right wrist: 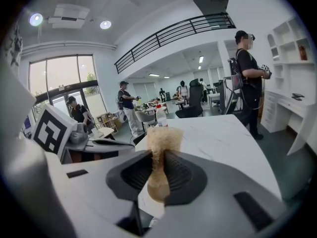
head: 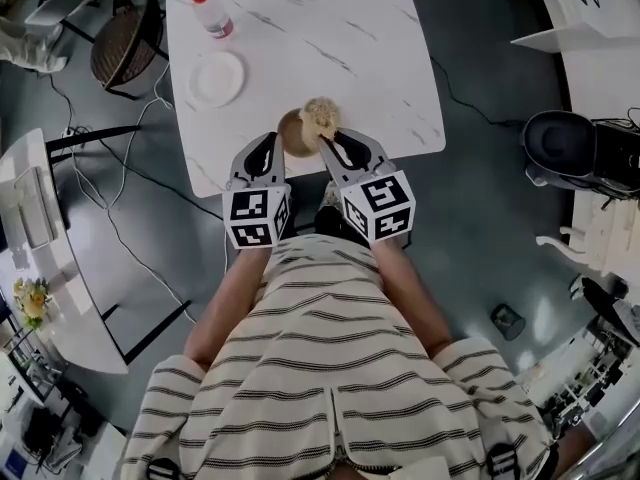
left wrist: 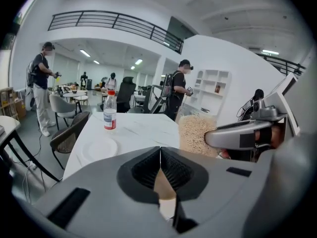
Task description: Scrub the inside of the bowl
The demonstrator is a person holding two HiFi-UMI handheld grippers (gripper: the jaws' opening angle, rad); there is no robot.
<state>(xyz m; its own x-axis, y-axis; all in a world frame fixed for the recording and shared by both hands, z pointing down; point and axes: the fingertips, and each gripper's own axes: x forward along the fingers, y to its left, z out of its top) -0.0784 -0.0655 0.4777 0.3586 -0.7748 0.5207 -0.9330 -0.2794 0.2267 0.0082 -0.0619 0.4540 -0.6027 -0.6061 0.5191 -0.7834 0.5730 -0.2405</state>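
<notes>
Bowl point(head: 295, 134) position: at the near edge of the worktop point(head: 380, 78), between the two grippers. Whether it rests on the surface or is raised cannot be told.

Left gripper point(head: 268, 140): jaws closed on the bowl's thin brown wall, which the left gripper view shows pinched between them. This gripper steadies the bowl.

Scrubber point(head: 321, 118): a pale, fibrous pad at the bowl's right rim, touching or just over it.

Right gripper point(head: 338, 140): jaws clamped on the scrubber's lower part, with the bushy end projecting past the jaw tips.

Step in hand, as judged: both items are gripped and the scrubber is brought to the bowl, so scrubbing is at or near its start.

Next move calls for: keep the left grip firm, lower the scrubber into the bowl, then press and sweep it round the inner wall without tipping the bowl.

A plate point(head: 217, 78) and a bottle point(head: 211, 12) stand well apart, at the far left.
</notes>
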